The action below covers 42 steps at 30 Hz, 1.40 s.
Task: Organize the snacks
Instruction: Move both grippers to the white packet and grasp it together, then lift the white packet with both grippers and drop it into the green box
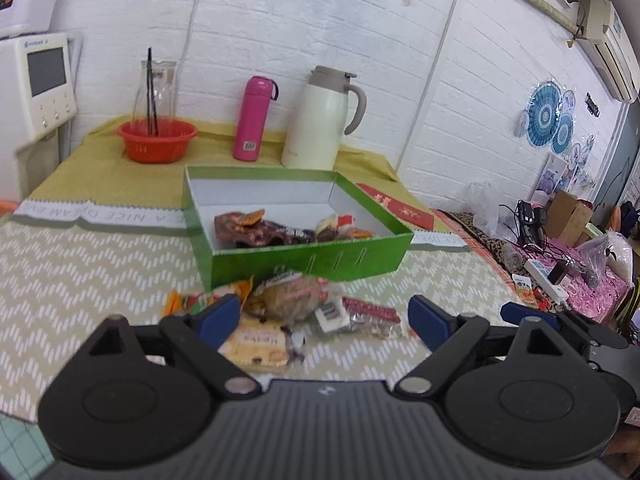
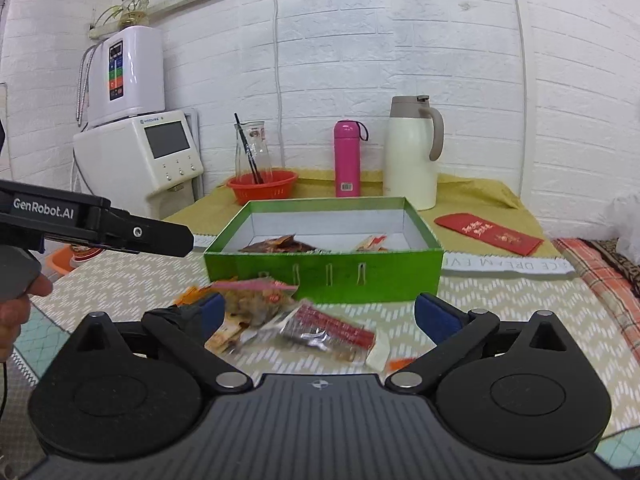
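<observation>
Two grippers hang over our table, both with jaws spread wide and pinching nothing. Our left gripper (image 1: pixel 324 316) frames a loose heap of snack packets (image 1: pixel 292 312) lying on the zigzag-patterned cloth (image 1: pixel 80 276); from its camera the heap sits at twelve o'clock, just past the blue fingertips (image 1: pixel 220 314), with a yellow packet (image 1: pixel 256 346) nearest us and a red-striped packet (image 1: pixel 370 314) toward two o'clock. We cannot tell whether the left pad touches the heap or only stands in front of it.

Our right gripper (image 2: pixel 318 314) looks at the same heap (image 2: pixel 280 320) at its own twelve o'clock, the red-striped packet (image 2: pixel 336 330) lying between the spread fingers. At nine o'clock in this view we see the left tool's black body (image 2: pixel 96 224) and a hand (image 2: pixel 16 304) on its grip.

Just beyond the heap stands the green box (image 1: pixel 304 256), open-topped, with several packets already inside (image 1: pixel 280 228) along its near wall. A red envelope (image 2: pixel 488 234) lies at two o'clock of the box in the right view. Farthest back, near the white brick wall, stand an orange basket (image 1: pixel 158 140), a pink flask (image 1: pixel 254 118) and a cream jug (image 1: pixel 320 120).
</observation>
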Motion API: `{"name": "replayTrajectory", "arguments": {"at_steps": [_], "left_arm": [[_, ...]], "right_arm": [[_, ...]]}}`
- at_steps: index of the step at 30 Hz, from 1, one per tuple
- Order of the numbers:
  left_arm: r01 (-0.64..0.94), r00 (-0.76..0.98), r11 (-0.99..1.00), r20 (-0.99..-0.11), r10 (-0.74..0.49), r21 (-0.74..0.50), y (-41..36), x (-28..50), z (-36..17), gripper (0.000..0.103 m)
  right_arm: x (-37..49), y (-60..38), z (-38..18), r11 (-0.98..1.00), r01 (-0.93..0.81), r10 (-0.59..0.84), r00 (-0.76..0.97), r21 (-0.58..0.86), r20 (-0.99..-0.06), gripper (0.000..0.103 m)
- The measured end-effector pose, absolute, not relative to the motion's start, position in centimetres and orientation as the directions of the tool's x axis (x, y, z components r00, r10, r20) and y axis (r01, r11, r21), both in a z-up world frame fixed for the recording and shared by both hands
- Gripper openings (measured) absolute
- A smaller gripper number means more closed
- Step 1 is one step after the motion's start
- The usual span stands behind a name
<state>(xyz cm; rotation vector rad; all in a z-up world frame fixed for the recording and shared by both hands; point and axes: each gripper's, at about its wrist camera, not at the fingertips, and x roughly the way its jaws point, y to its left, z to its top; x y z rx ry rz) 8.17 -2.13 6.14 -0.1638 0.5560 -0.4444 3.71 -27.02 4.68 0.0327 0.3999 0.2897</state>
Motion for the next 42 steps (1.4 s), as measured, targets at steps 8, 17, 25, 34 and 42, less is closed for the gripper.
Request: {"name": "replayTrajectory", "arguments": {"at_steps": [8,17,25,34,42], "left_arm": [[0.275,0.725,0.888,-0.527,-0.444,-0.368,0.5,3.8,0.4,0.09],[0.225,0.714,0.86,-0.523,-0.466,-0.458,3.2,3.6,-1.7,0.09],[0.324,0.676,0.84,-0.514,-0.528,-0.436,2.5,5.2,-1.2,0.063],[0.328,0.638,0.827,-0.538,-0.551,-0.458,2.0,6.7,-2.1,0.049],[0.353,0.648,0.783,-0.47,-0.6,-0.513,1.8,6.5,0.0,0.05]], "right_arm": [[0.2,-23.7,1.0,0.936,-0.331,0.347,0.817,0.118,-0.46,0.103],[0.5,-18.6,-0.5,0.891,-0.441,0.429,0.747,0.104,-0.507,0.103],[2.3,-17.9,-1.4,0.886,-0.429,0.453,0.71,0.178,-0.539,0.103],[2.3,-18.5,-0.5,0.872,-0.452,0.482,0.718,0.19,-0.503,0.084],[0.2,-18.1,2.6,0.88,-0.473,0.443,0.79,0.038,-0.423,0.046]]}}
